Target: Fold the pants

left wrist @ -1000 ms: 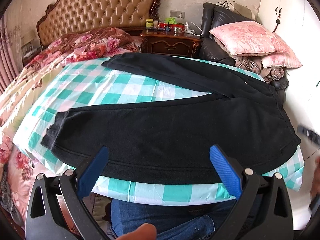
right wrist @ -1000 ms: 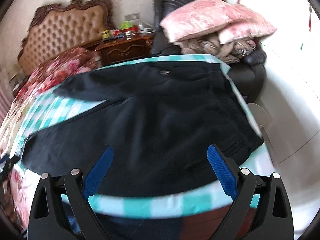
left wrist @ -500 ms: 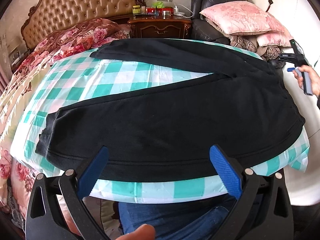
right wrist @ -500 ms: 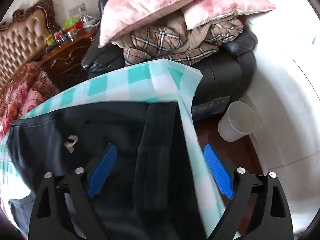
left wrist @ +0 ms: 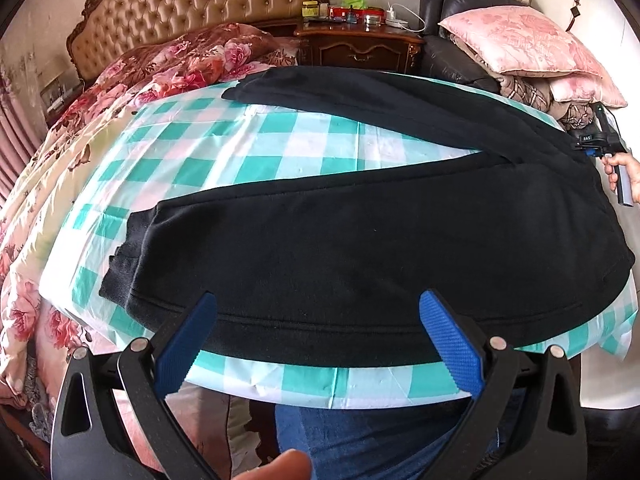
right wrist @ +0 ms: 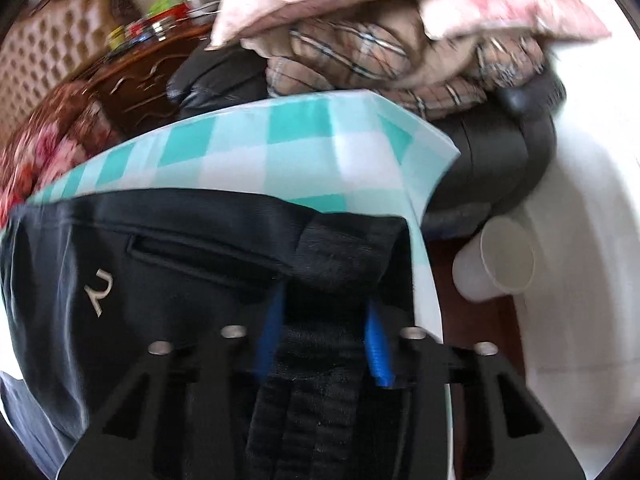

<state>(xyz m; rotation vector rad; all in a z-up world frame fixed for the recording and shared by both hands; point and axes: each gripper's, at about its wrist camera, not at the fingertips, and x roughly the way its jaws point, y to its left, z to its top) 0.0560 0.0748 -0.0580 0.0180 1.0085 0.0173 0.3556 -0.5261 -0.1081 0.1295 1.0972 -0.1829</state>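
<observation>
From my left wrist camera I see the pants [left wrist: 360, 248] spread flat on the checked sheet [left wrist: 256, 152], legs splayed toward the headboard [left wrist: 200, 4] side, waist off to the right. My left gripper [left wrist: 318, 340] hangs just short of the near edge of the sheet with its jaws wide apart and nothing between them; the blue pads [left wrist: 452, 344] frame the hem of the near leg without touching it as far as I can tell. At the far right edge the right gripper [left wrist: 596, 148] shows only in part, cut off by the frame and dark against the dark cloth, so from here I cannot read its jaws. The right wrist camera settles that: the right gripper [right wrist: 326, 332] has its jaws drawn close together on the ribbed waistband [right wrist: 344, 256], a thick bunch of black fabric pinched between the pads [right wrist: 376, 344], which are mostly buried in it. That view is blurred, so the small pale logo [right wrist: 100, 286] on the pants is hard to make out. The sheet corner [right wrist: 400, 148] hangs past the pants, and beyond it a white cup [right wrist: 496, 260] lies tipped on the floor. A pink pillow [left wrist: 520, 40] sits on plaid bedding on a dark chair, and the nightstand [left wrist: 360, 44] holds small items too tiny to identify. My own denim-clad legs [left wrist: 380, 436] fill the bottom of the left view, half hidden behind the gripper.
</observation>
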